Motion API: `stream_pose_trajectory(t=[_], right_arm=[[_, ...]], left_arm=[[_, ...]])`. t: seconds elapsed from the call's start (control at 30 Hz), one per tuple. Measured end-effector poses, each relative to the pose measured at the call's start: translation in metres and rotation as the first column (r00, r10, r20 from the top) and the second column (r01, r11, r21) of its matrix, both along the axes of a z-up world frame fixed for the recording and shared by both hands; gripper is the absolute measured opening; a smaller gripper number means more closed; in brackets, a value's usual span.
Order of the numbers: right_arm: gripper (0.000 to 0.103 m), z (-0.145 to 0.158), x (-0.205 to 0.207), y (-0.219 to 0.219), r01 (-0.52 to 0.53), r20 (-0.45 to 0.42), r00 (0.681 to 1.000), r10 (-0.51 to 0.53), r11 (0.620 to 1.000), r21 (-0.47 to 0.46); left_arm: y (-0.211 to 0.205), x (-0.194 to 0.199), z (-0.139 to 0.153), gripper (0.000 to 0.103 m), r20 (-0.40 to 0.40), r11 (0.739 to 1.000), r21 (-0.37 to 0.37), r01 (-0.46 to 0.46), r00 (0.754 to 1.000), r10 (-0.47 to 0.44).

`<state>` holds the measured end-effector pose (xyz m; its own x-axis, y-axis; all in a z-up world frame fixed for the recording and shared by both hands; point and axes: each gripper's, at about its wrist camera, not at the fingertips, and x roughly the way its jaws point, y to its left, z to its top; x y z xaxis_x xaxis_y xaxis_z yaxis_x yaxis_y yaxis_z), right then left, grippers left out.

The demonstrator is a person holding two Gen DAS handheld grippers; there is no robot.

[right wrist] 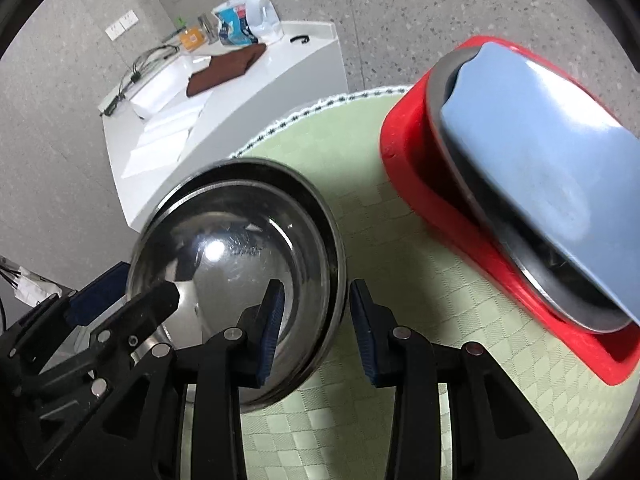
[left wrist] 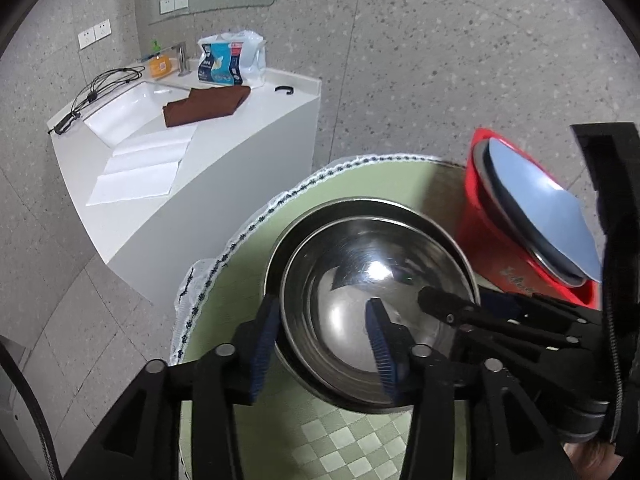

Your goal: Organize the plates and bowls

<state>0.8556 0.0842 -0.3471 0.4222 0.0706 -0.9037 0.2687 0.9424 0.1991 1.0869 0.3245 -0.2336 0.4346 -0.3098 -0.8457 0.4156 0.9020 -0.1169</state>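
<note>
Two nested steel bowls (left wrist: 360,280) (right wrist: 240,248) sit on a round green-clothed table (left wrist: 240,280) (right wrist: 360,200). My left gripper (left wrist: 324,344) is open, its fingers straddling the bowls' near-left rim, one pad outside and one inside. My right gripper (right wrist: 316,332) is open and straddles the bowls' right rim the same way. Each gripper shows in the other's view: the right one (left wrist: 460,308), the left one (right wrist: 132,308). A red rack (left wrist: 500,248) (right wrist: 432,184) at the right holds a steel plate (left wrist: 520,224) (right wrist: 480,200) and a blue plate (left wrist: 536,188) (right wrist: 540,140) on edge.
A white counter (left wrist: 240,152) (right wrist: 280,80) with a sink, brown cloth (left wrist: 208,104), papers, cable and a tissue pack stands behind the table on a speckled grey floor.
</note>
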Motion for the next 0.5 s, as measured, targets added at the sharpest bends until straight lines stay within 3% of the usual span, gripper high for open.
stream_pose_trajectory(t=[0.07, 0.13, 0.23, 0.5], right_arm=[[0.036, 0.007, -0.004, -0.001, 0.001, 0.020, 1.000, -0.001, 1.000, -0.008], [0.046, 0.014, -0.010, -0.003, 0.006, 0.028, 1.000, -0.005, 1.000, -0.001], [0.048, 0.027, -0.023, -0.005, 0.002, 0.050, 0.999, -0.002, 1.000, -0.003], [0.062, 0.088, -0.098, -0.024, -0.002, 0.170, 0.985, 0.008, 0.999, -0.040]], left_arm=[[0.006, -0.005, 0.005, 0.055, 0.010, 1.000, -0.016, -0.018, 1.000, 0.018], [0.009, -0.012, 0.010, 0.058, 0.016, 0.999, -0.027, -0.033, 0.999, 0.033], [0.012, -0.030, 0.023, 0.059, 0.032, 0.998, -0.047, -0.050, 0.998, 0.052], [0.004, -0.119, 0.069, 0.078, 0.153, 0.995, -0.090, -0.040, 0.987, 0.053]])
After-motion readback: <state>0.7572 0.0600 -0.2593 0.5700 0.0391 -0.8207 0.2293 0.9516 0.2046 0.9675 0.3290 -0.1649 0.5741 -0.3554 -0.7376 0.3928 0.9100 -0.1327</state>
